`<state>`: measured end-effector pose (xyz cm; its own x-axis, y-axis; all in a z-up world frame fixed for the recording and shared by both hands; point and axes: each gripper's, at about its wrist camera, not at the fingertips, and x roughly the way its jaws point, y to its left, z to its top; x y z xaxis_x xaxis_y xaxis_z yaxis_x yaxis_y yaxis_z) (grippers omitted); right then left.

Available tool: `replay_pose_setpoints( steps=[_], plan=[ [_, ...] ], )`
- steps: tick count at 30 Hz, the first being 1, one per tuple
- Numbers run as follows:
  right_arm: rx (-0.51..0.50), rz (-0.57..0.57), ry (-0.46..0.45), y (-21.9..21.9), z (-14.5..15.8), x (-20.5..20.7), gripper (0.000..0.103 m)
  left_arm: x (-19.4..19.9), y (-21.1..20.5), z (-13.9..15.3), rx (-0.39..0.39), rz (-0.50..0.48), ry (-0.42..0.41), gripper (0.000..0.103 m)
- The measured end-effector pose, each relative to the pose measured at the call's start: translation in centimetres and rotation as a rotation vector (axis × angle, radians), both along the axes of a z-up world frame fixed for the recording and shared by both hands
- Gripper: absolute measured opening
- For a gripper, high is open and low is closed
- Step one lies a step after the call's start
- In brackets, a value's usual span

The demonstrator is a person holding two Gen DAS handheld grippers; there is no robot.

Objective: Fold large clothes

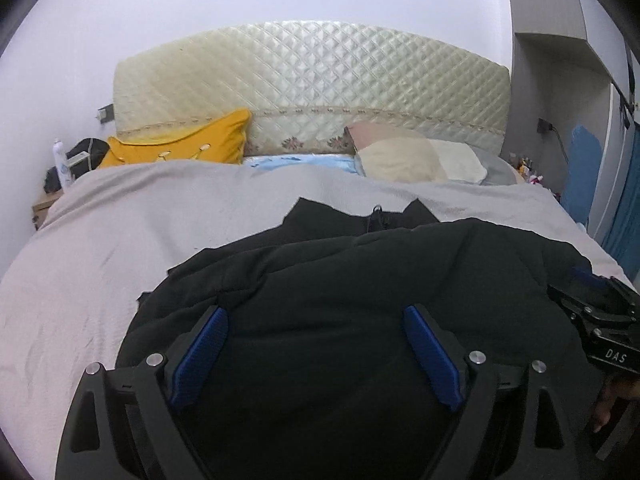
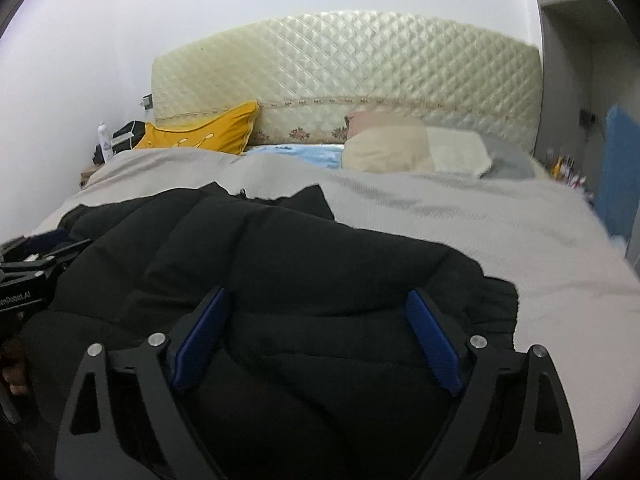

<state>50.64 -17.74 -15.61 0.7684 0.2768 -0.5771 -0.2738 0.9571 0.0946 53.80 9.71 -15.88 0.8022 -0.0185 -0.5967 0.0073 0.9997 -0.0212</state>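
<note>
Black jacket (image 1: 360, 280), yellow pillow (image 1: 180, 144).

white letters "das" stand on the black body of the right gripper (image 1: 600, 312); "nrobot.ai", cut off, on the left gripper (image 2: 28, 276).

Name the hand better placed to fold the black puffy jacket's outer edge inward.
Probably right: its open gripper sits beside the black puffy jacket edge on the grey bedspread.

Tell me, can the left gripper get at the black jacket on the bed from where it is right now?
Probably yes. The left gripper is open, its blue fingers spread directly over the black jacket, with nothing between them and the fabric. The right gripper sits off to the side, not blocking.
</note>
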Motion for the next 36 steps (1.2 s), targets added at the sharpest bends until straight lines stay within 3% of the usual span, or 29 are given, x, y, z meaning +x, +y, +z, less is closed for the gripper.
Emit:
replay_pose_setpoints(
  steps=[8,14,16,21,27,30,36],
  plan=[
    [-0.026,0.012,-0.020,0.9,-1.9,0.5,0.091,-0.2,-0.5,-1.8,-0.004,0.005,-0.010,0.091],
    [-0.014,0.016,0.063,0.4,0.5,-0.7,0.091,-1.9,-0.3,0.6,-0.019,0.044,0.042,0.091],
    [-0.015,0.015,0.051,0.2,2.0,-1.9,0.091,-3.4,-0.2,2.3,-0.031,0.051,0.030,0.091],
    [0.017,-0.003,-0.048,-0.8,8.4,-7.5,0.092,-8.1,-0.9,7.8,-0.014,0.041,-0.015,0.091],
    [0.044,0.020,-0.125,-2.0,15.3,-15.7,0.092,-16.5,-2.5,14.7,-0.011,0.020,-0.066,0.091],
    [0.055,0.020,-0.141,-2.9,17.2,-20.1,0.092,-21.4,-3.4,16.9,0.014,0.010,-0.101,0.091],
    [0.061,0.027,-0.154,-4.7,18.3,-28.6,0.092,-30.2,-3.7,18.5,-0.032,-0.002,-0.108,0.091]
  ],
)
